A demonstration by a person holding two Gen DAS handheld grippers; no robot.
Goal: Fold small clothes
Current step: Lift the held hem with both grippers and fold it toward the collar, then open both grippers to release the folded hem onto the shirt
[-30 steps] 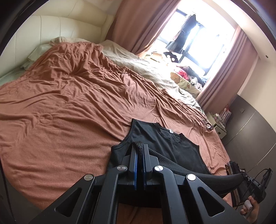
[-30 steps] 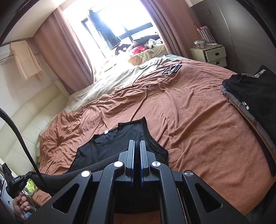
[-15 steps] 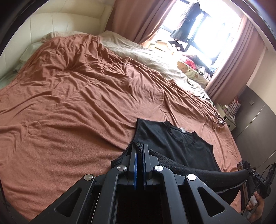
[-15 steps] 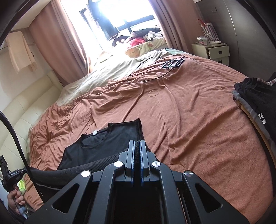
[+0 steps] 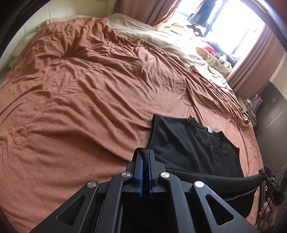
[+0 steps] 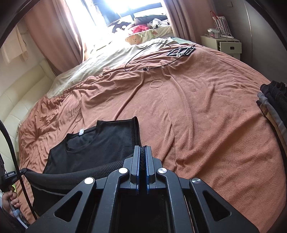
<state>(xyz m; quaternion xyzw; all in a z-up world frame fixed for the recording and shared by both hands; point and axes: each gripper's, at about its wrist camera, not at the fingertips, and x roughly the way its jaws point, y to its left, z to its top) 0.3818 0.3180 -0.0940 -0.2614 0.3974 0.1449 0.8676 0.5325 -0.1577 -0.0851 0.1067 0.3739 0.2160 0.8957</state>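
A lived-in home bedroom, told by a wide bed (image 5: pixel 75 100) under a rumpled rust-brown blanket (image 6: pixel 206 114), with a cream sheet (image 6: pixel 107 59) along the bed's far edge by the window. Padded cream headboard (image 6: pixel 21 95) curving round the bed's left edge in the right wrist view. Dusty-pink curtains (image 6: pixel 53 30) framing a bright window (image 6: pixel 114 10), with clothes hanging against the glass (image 5: pixel 199 16). Bear-print pillow (image 6: pixel 141 35) and heaped laundry (image 6: pixel 150 23) at the sill. White bedside cabinet (image 6: pixel 226 45) at the far right corner. Black cable (image 6: pixel 143 59) looped on the blanket, and folded clothes (image 6: pixel 274 100) stacked at the bed's right edge
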